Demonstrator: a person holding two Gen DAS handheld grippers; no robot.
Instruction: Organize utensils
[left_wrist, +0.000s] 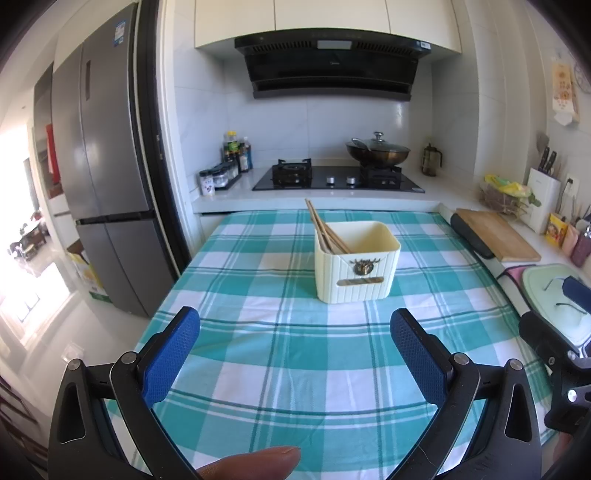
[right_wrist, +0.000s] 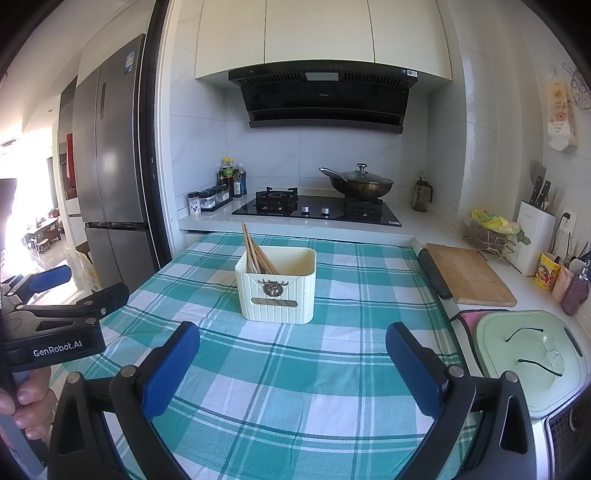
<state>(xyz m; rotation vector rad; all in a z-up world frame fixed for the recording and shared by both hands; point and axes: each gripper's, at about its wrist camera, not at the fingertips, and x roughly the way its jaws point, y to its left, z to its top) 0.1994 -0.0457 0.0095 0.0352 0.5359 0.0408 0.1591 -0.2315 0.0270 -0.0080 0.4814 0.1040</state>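
The chopsticks (left_wrist: 325, 229) are thin wooden sticks, so I judge them light, stiff and a little slick along the grain; they would likely roll or scissor apart if pinched at one tip. The better hold looks to be across the bundle on the bare upper lengths that stick out above the rim, with the blue pads squeezing several sticks flat together. They stand leaning in the back-left corner of a cream ribbed holder (left_wrist: 356, 271), tips pointing toward about eleven o'clock, and the holder sits upright on the green-and-white checked cloth of the table (left_wrist: 280, 369). The holder itself looks like thin plastic, light enough to slide or tip if a stick is dragged sideways against its wall, so a lift straight up along the lean seems safer. From the left wrist view the left tongs (left_wrist: 295, 332) are spread wide with nothing between the pads, and the holder lies at roughly twelve to one o'clock, well apart from them across bare cloth. From the right wrist view the right tongs (right_wrist: 293, 345) are likewise wide apart and empty, with the holder near twelve o'clock, slightly toward eleven, and near the tips but clear of them. No other loose utensils show on the cloth, so the sticks appear already gathered in the holder.
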